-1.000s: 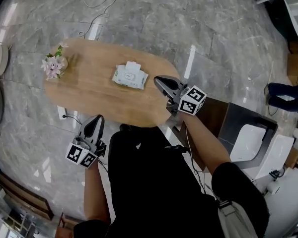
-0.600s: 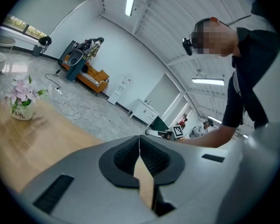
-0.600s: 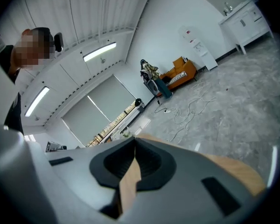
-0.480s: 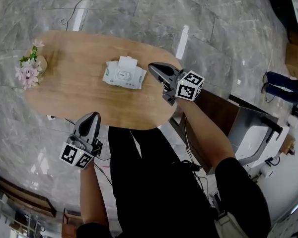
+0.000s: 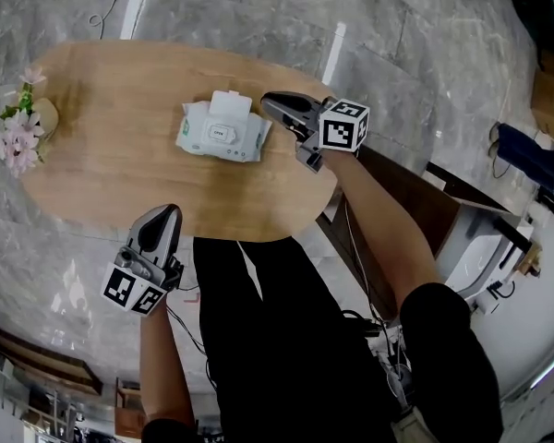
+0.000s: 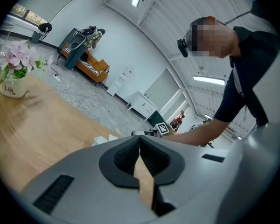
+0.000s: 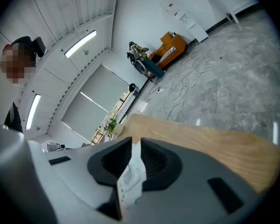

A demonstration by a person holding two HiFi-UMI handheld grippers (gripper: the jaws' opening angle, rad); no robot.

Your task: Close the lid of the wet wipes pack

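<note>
The white-and-green wet wipes pack [image 5: 217, 135] lies on the oval wooden table [image 5: 111, 178]. Its white lid [image 5: 229, 105] stands open at the pack's far side. My right gripper [image 5: 269, 102] is shut and empty, its tip just right of the pack near the lid. In the right gripper view the pack [image 7: 129, 181] shows through the thin slit between the jaws of the right gripper [image 7: 135, 144]. My left gripper [image 5: 164, 216] hovers shut and empty at the table's near edge, well short of the pack. In its own view the left gripper [image 6: 139, 139] points across the table.
A small pot of pink flowers [image 5: 20, 127] stands at the table's left end, also in the left gripper view as the flower pot [image 6: 14, 76]. Cables [image 5: 111, 7] lie on the grey stone floor beyond the table. A dark bench [image 5: 415, 206] stands at the right.
My right gripper has moved left toward the pack and now sits beside its open lid. The left gripper has stayed by the near edge. The head view has shifted.
</note>
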